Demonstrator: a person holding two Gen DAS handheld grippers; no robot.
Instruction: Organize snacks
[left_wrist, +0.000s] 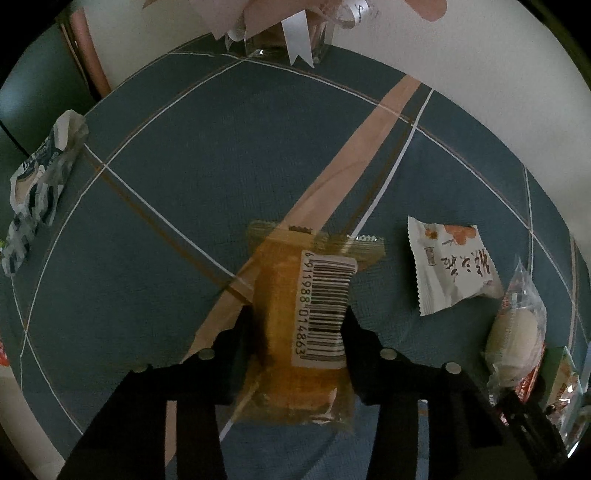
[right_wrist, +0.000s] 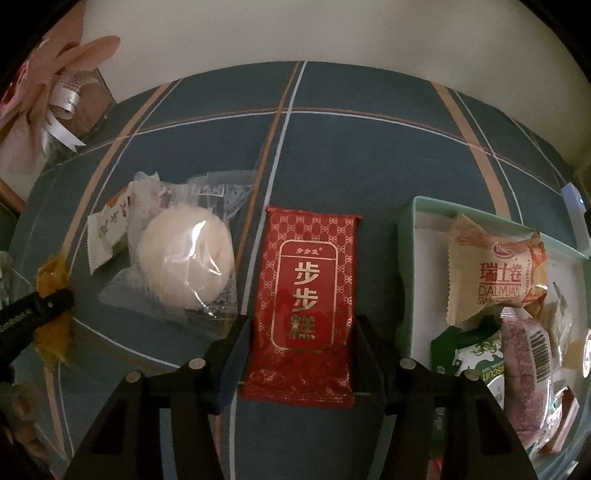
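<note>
We squeeze the left tool (left_wrist: 299, 332) on the see-through yellow cake pack (left_wrist: 295, 325) and the right tool (right_wrist: 303, 332) on the flat red foil pack (right_wrist: 304, 299), so both can go into the pale green box (right_wrist: 406, 280) beside the right tool.

Looks like someone's home: plaid tablecloth (right_wrist: 369, 155) by a plain wall, ribboned paper-flower vase (left_wrist: 288, 40) up beyond the claw.
</note>
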